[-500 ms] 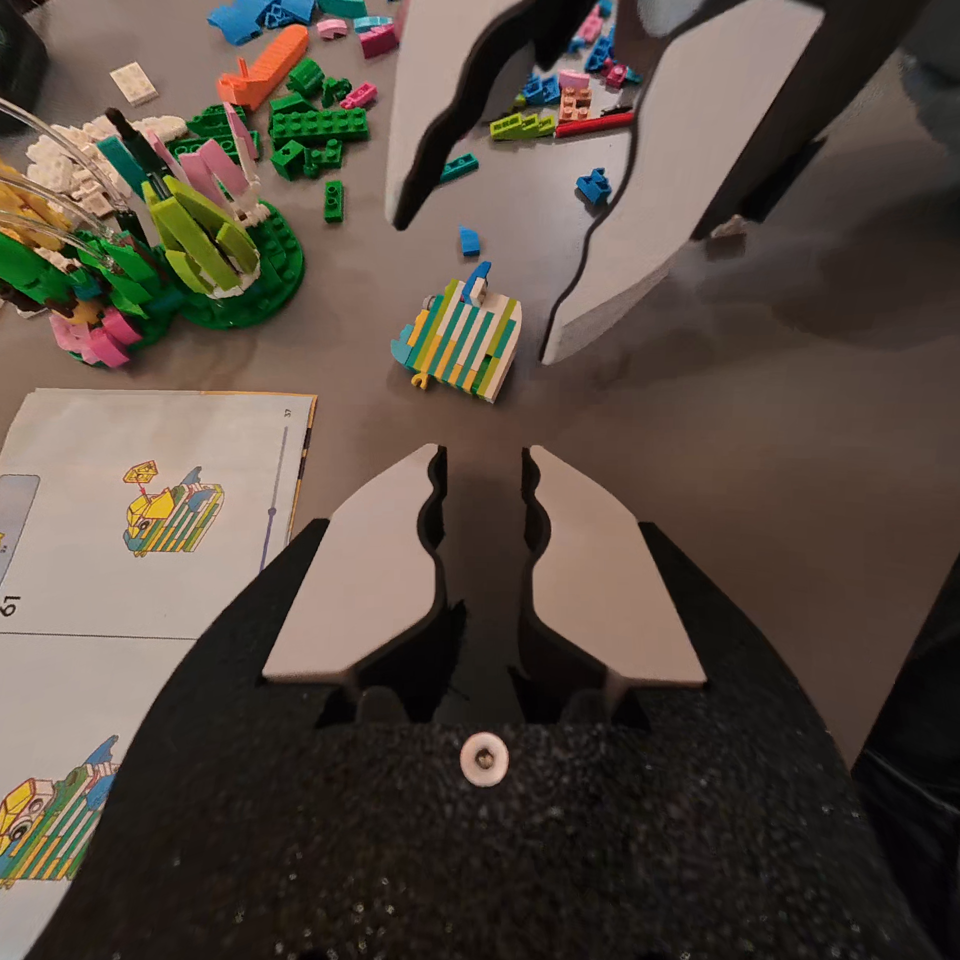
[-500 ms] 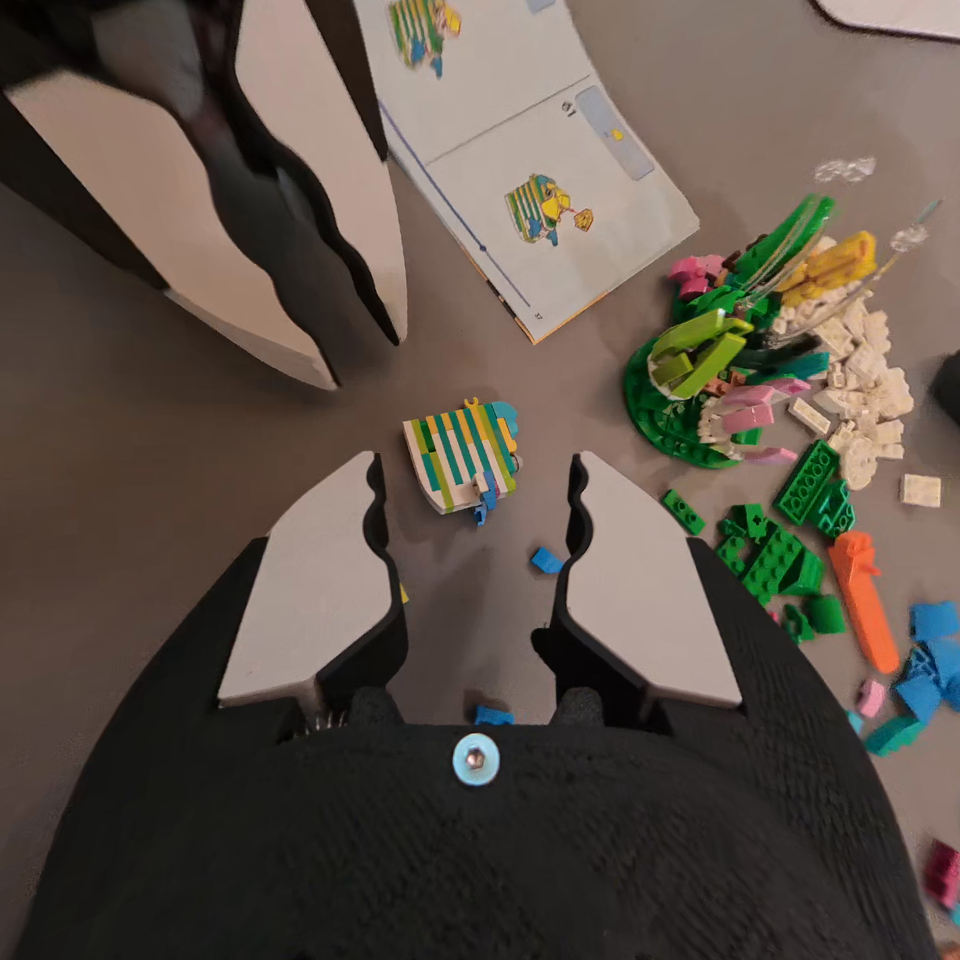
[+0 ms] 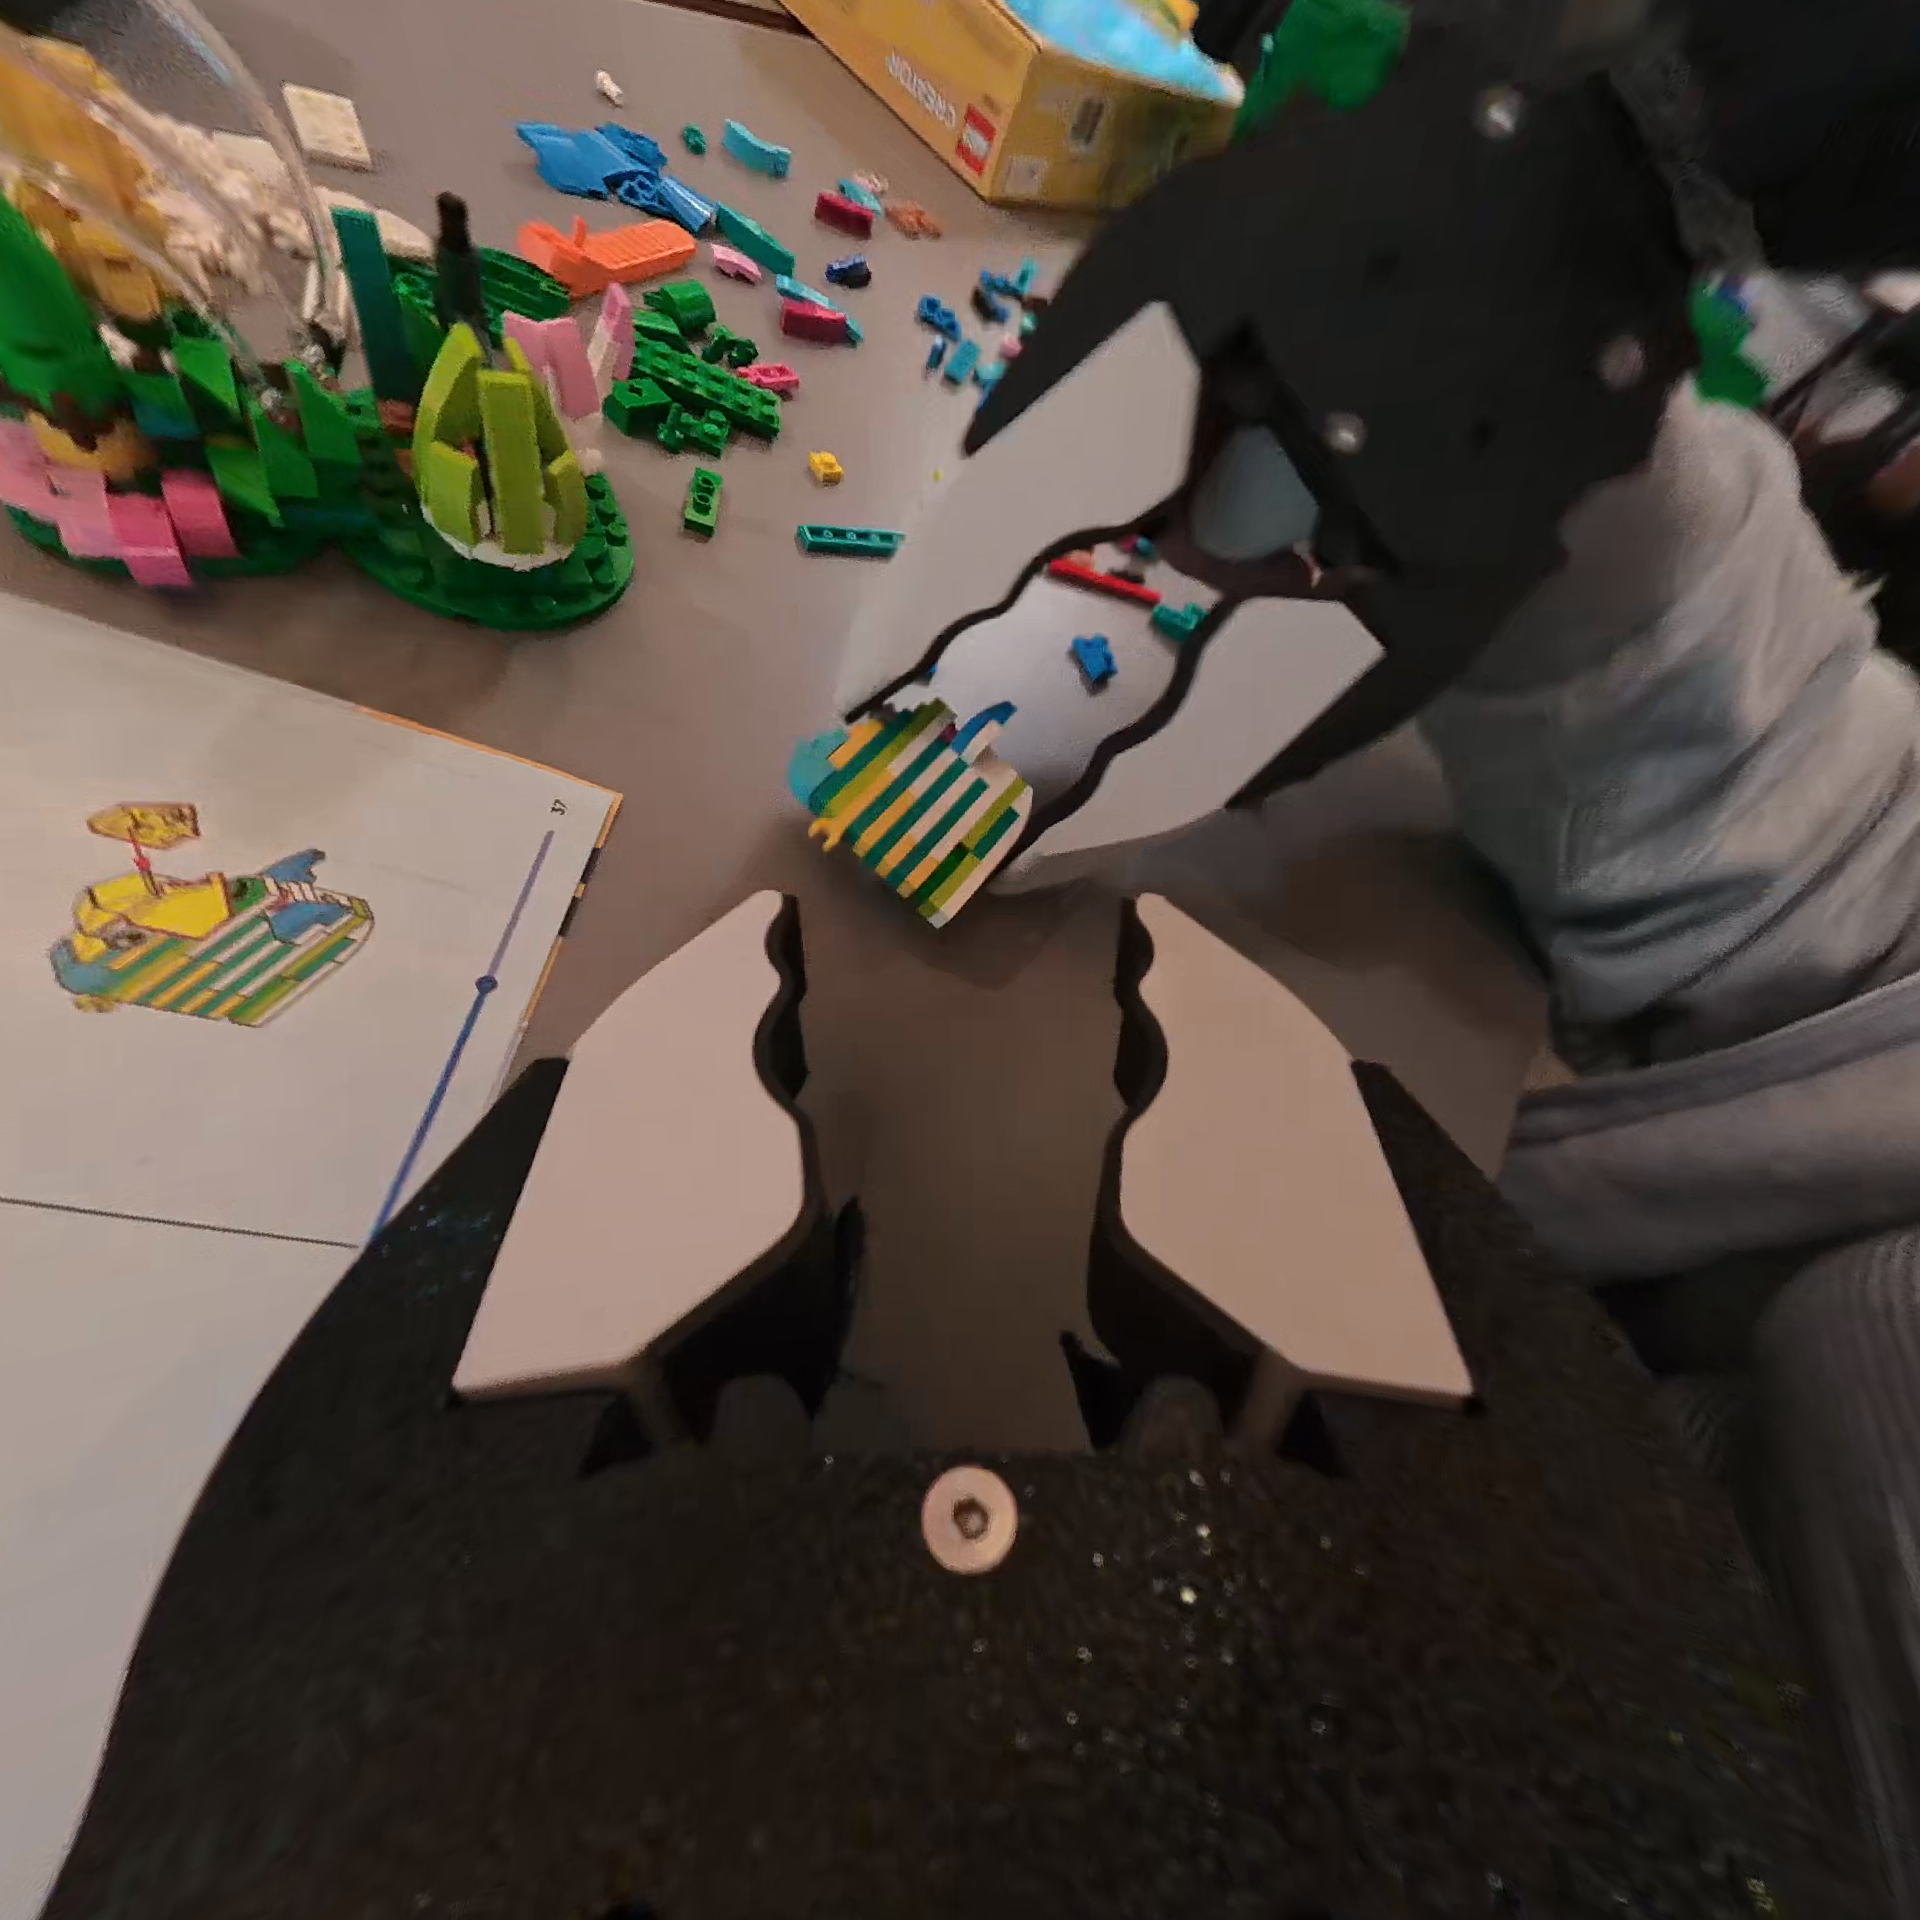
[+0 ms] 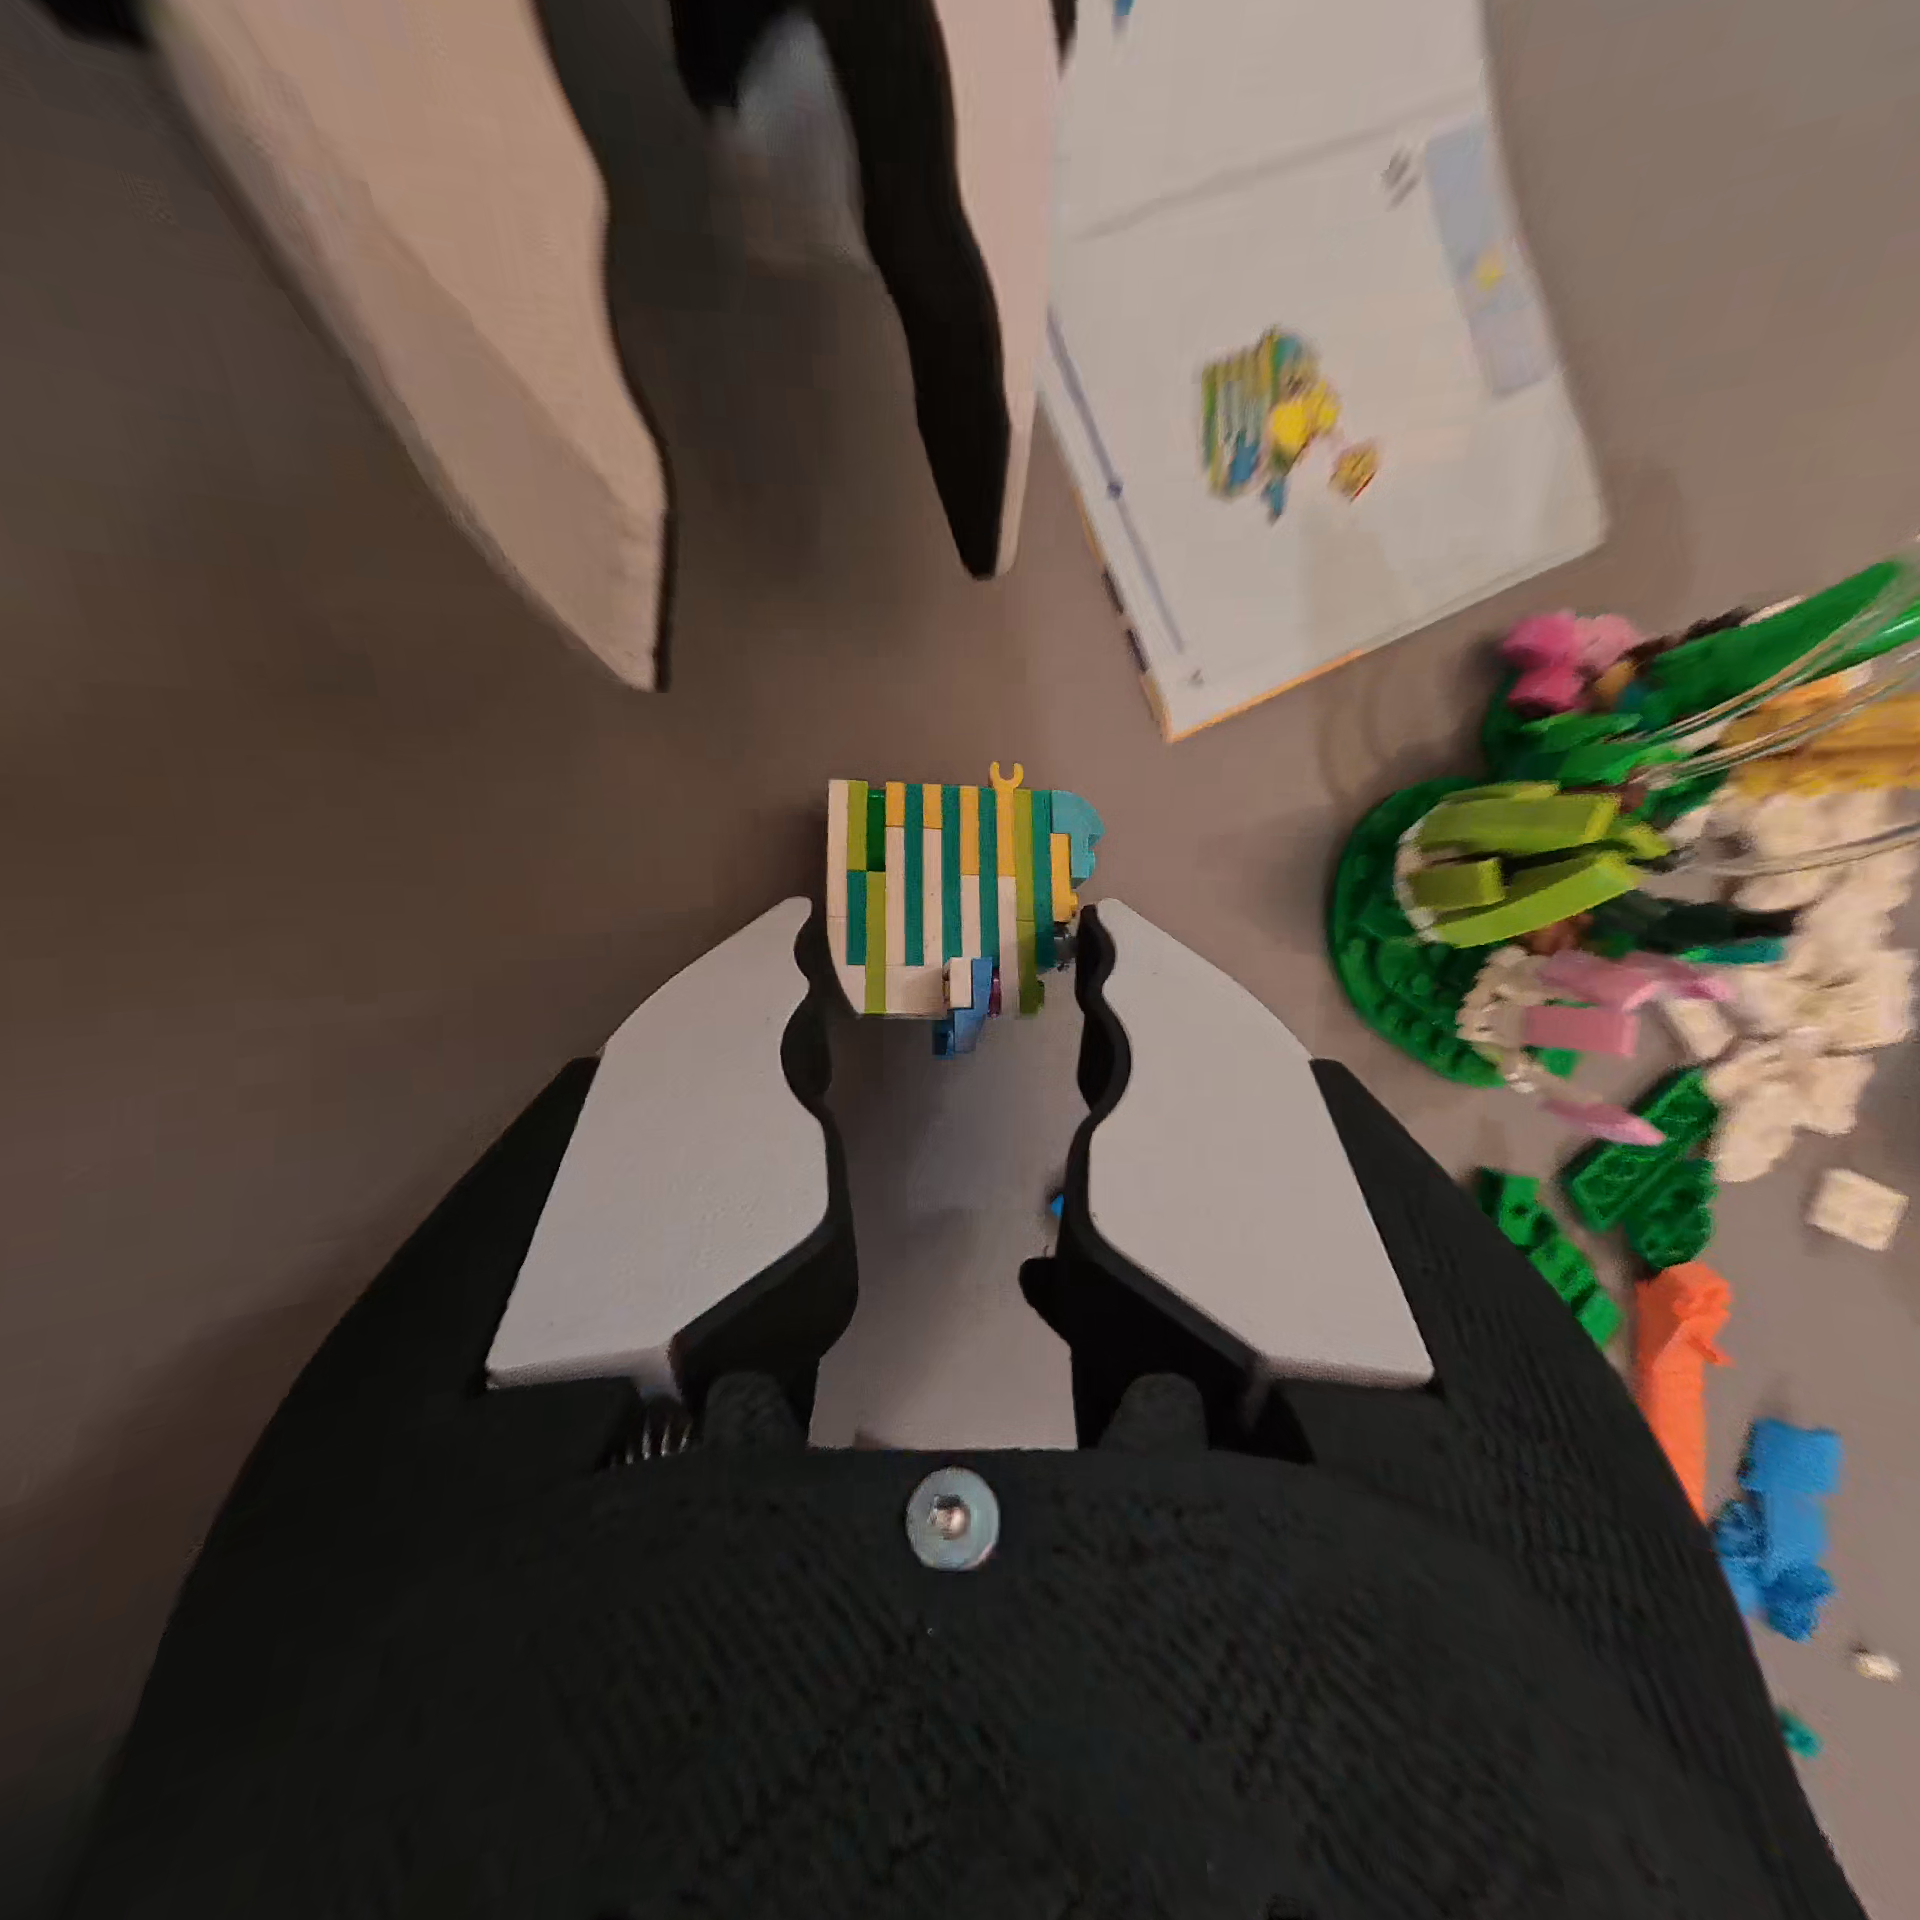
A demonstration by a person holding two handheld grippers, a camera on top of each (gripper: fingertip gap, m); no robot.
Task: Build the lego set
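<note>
- A plain grey-brown table (image 4: pixel 312 935) fills both views; a person's pale grey clothing (image 3: pixel 1704 779) shows at the right edge of the left wrist view.
- A small striped brick block (image 4: pixel 940 899), banded white, teal, green and yellow, sits at the centre of the right wrist view, stripes running up and down the frame, a light blue end piece toward the right.
- The right tongs (image 4: pixel 945 920) are partly open, tips on either side of the block's near end; whether they grip it cannot be told.
- The left tongs (image 3: pixel 956 914) are open and empty, just short of the block (image 3: pixel 914 810).
- An open instruction booklet (image 3: pixel 260 935) lies at left of the left view.
- A green plant-like model (image 3: pixel 499 488), scattered loose bricks (image 3: pixel 707 384) and a yellow box (image 3: pixel 987 94) lie beyond.
</note>
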